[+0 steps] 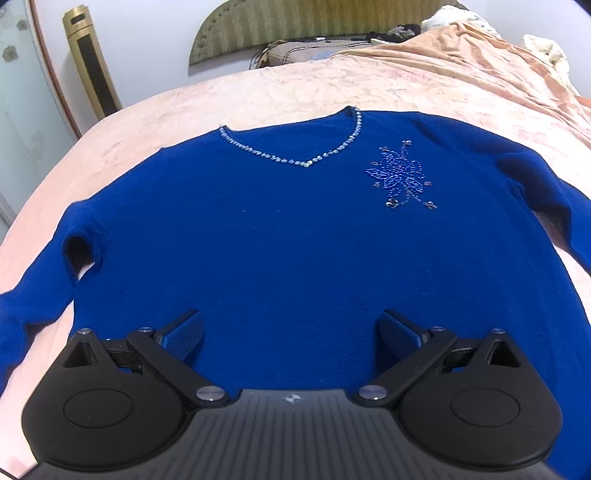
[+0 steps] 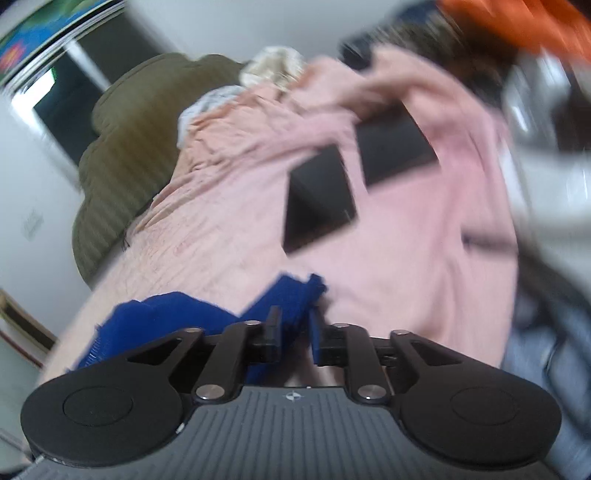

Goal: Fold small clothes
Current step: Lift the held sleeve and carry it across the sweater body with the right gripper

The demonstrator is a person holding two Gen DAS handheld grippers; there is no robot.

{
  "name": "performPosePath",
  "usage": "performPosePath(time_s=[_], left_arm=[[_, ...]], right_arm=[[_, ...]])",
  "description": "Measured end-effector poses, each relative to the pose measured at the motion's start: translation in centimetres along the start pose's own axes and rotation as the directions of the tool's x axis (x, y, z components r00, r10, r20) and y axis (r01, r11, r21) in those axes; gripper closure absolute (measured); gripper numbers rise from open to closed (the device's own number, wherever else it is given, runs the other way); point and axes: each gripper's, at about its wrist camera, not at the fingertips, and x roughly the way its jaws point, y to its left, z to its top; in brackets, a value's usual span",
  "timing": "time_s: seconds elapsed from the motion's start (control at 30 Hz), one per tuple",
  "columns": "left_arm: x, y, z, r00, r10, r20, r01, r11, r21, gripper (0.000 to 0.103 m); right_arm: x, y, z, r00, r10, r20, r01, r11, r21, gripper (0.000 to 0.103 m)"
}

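Observation:
A royal-blue sweater (image 1: 295, 229) with a sequin V-neck and a beaded flower lies flat, front up, on the pink bedcover (image 1: 258, 92), sleeves spread to both sides. My left gripper (image 1: 291, 328) hovers over its lower hem, open, with nothing between the blue pads. In the blurred right wrist view, the sweater's sleeve (image 2: 166, 314) is bunched on the bed and its cuff end runs between the fingers of my right gripper (image 2: 295, 314). Those jaws stand a narrow gap apart and I do not see the pads pinching the cloth.
An olive padded headboard (image 1: 314, 26) and pillows sit at the far end, and a gold tower fan (image 1: 92, 62) stands by the wall at left. Two dark flat rectangles (image 2: 317, 199) lie on the cover beyond the sleeve. Rumpled bedding and clothes pile up at right.

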Motion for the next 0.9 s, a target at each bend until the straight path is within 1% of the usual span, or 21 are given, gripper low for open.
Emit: performPosePath(time_s=[0.07,0.1,0.13,0.2,0.23,0.27,0.3,0.33,0.37,0.43,0.5,0.57,0.6,0.63,0.7,0.73,0.77,0.8,0.83,0.87,0.9], left_arm=[[-0.2,-0.3,0.0,1.000,0.006,0.011,-0.006,1.000,0.019,0.000],[-0.2,-0.4,-0.1,1.000,0.008,0.014,-0.009,1.000,0.023,0.000],[-0.2,-0.4,-0.1,1.000,0.009,0.014,-0.010,1.000,0.023,0.000],[0.0,-0.4,-0.1,1.000,0.004,0.006,-0.004,1.000,0.016,0.000],[0.0,-0.3,-0.2,1.000,0.001,0.003,-0.001,1.000,0.013,0.000],[0.0,-0.2,-0.2,1.000,0.000,0.003,0.000,1.000,0.012,0.001],[-0.1,0.0,-0.1,1.000,0.002,0.006,-0.002,1.000,0.013,0.000],[-0.2,0.1,-0.1,1.000,0.009,0.011,-0.009,1.000,0.017,0.000],[-0.3,0.2,0.0,1.000,0.017,0.017,-0.018,1.000,0.020,0.000],[-0.4,0.8,0.3,0.998,0.051,0.033,-0.052,0.998,0.023,0.000],[-0.3,1.4,0.7,0.996,0.078,0.040,-0.078,0.997,0.013,0.000],[-0.5,2.4,1.0,0.995,0.091,0.047,-0.090,0.996,-0.011,0.000],[-0.6,2.8,1.1,0.994,0.094,0.051,-0.093,0.995,-0.022,0.000],[-0.6,3.3,1.1,0.994,0.098,0.056,-0.096,0.995,-0.036,0.000],[-0.5,4.1,1.1,0.993,0.106,0.055,-0.103,0.993,-0.054,0.000],[-0.3,4.4,1.0,0.993,0.109,0.049,-0.106,0.992,-0.062,0.000],[-0.2,4.7,1.0,0.993,0.110,0.043,-0.107,0.992,-0.069,0.001],[0.1,5.0,0.9,0.993,0.110,0.036,-0.107,0.991,-0.077,0.001],[0.3,5.2,0.9,0.994,0.109,0.029,-0.106,0.991,-0.082,0.000],[0.5,5.5,0.9,0.994,0.106,0.022,-0.104,0.991,-0.088,0.000],[0.6,5.6,0.8,0.994,0.104,0.017,-0.102,0.991,-0.092,0.000]], right_arm=[[0.5,-1.0,-0.9,0.997,0.072,-0.013,-0.070,0.991,0.111,0.050],[0.6,-1.2,-1.1,0.995,0.103,-0.005,-0.101,0.985,0.138,0.043],[0.8,-1.1,-1.1,0.993,0.121,0.002,-0.120,0.982,0.148,0.042],[1.2,-0.5,-0.5,0.994,0.111,0.015,-0.112,0.984,0.136,0.044],[1.7,-0.1,-0.5,0.995,0.099,0.022,-0.101,0.987,0.122,0.046],[2.2,0.0,0.0,0.996,0.090,0.027,-0.092,0.989,0.113,0.064],[2.8,-0.1,0.3,0.997,0.074,0.026,-0.076,0.991,0.109,0.086],[3.4,-0.2,0.5,0.999,0.052,0.015,-0.053,0.992,0.113,0.093],[3.7,-0.3,0.6,0.999,0.040,0.005,-0.041,0.991,0.124,0.093],[3.5,0.6,1.4,0.997,0.067,0.024,-0.069,0.993,0.100,0.093],[2.3,3.4,2.7,0.994,0.062,0.090,-0.060,0.998,-0.019,0.093],[0.7,6.4,5.0,0.975,0.059,0.216,-0.031,0.991,-0.131,0.093],[-0.1,7.6,6.2,0.957,0.063,0.282,-0.018,0.987,-0.161,0.093],[-1.0,8.6,7.4,0.934,0.068,0.352,-0.002,0.983,-0.184,0.093],[-2.6,10.1,9.3,0.866,0.065,0.495,0.052,0.975,-0.218,0.093],[-3.2,10.8,9.7,0.831,0.054,0.554,0.091,0.968,-0.232,0.093],[-3.6,11.4,9.8,0.802,0.038,0.596,0.134,0.961,-0.242,0.093],[-3.6,11.6,9.7,0.790,0.027,0.612,0.162,0.954,-0.251,0.093],[-3.1,11.7,9.4,0.795,0.017,0.606,0.177,0.950,-0.259,0.093],[-2.4,11.6,9.1,0.812,0.010,0.583,0.177,0.948,-0.264,0.093],[-1.4,11.4,8.6,0.838,0.000,0.546,0.173,0.949,-0.265,0.093]])
